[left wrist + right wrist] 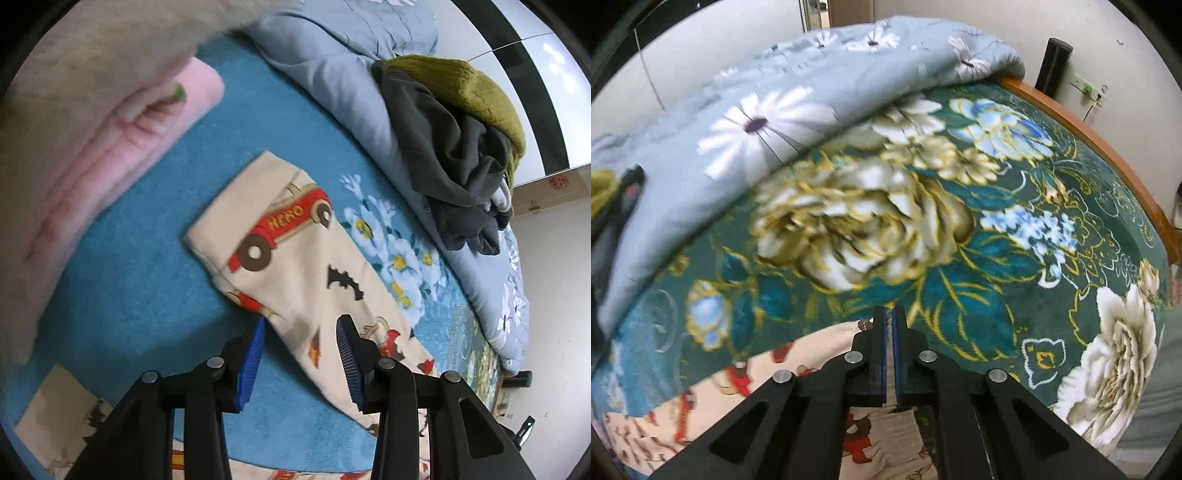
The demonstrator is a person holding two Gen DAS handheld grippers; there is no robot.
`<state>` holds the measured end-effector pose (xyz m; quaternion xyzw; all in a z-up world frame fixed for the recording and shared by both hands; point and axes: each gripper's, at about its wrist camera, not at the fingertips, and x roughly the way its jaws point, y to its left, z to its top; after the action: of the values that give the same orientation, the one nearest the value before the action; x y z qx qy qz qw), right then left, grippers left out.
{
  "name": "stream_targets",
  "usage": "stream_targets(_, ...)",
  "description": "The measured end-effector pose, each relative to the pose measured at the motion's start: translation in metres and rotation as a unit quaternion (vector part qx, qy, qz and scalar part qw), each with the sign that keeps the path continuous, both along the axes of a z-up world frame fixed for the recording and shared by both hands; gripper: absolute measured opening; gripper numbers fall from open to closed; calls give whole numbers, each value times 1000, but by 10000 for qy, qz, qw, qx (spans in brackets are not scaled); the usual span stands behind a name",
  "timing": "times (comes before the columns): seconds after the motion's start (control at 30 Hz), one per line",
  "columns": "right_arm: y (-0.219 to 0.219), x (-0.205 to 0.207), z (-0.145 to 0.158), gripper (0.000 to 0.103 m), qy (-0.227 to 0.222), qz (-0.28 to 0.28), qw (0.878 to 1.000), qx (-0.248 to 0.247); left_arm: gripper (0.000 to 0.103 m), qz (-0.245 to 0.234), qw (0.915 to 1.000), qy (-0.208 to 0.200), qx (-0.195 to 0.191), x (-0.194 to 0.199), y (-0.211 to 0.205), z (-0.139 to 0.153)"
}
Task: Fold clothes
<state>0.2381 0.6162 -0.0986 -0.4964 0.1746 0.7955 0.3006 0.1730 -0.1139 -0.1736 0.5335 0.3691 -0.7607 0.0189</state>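
A cream garment printed with red cars (295, 254) lies flat on the blue floral blanket (147, 266), one leg stretching away from me. My left gripper (301, 332) is open, its blue pads on either side of the leg's edge, close above the cloth. In the right wrist view the same cream garment (798, 373) lies under and left of my right gripper (889, 314), whose jaws are closed with cream cloth showing at their base.
A folded pink and beige pile (92, 122) sits at the left. A grey-blue daisy quilt (332, 81) (757, 122) is bunched along the far side, with dark grey and olive clothes (461, 147) heaped on it. The bed's wooden edge (1108, 155) runs at the right.
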Motion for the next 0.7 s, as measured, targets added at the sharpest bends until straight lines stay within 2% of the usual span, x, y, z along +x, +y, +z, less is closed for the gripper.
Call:
stream_targets(0.1,9,5,-1,0,12,-331,9992,201,45,-16,9998,-14,-189,-2,2,0)
stream_targets(0.13,21,11,3,0,119,-638,9978,116,45,-21,9997,-18,-252,-2,3,1)
stream_targets(0.23,33,16,6,0,206,-745,9967,-228,44,-37,9990,-32,-440,-4,5,1)
stream_targets(0.33,19,25,12,0,323,-411,9980,-352,42,-56,9980,-46,-634,-5,7,1)
stream_targets(0.4,4,36,12,0,412,-170,9974,-558,25,-167,9946,-89,-1018,-5,13,3)
stream_targets(0.43,-6,43,10,0,397,-35,9973,-613,12,-252,9894,-165,-1422,-6,17,5)
stream_targets(0.47,-13,50,8,0,376,32,9971,-658,8,-333,9825,-238,-1818,-7,20,6)
stream_targets(0.53,-28,69,2,0,305,131,9965,-770,7,-380,9709,-294,-2344,-7,22,9)
stream_targets(0.63,-41,103,-2,0,211,33,9957,-900,7,-380,9803,-364,-1905,-1,12,8)
stream_targets(0.7,-46,123,-4,0,222,-128,9942,-1042,7,-435,9859,-273,-1595,7,9,14)
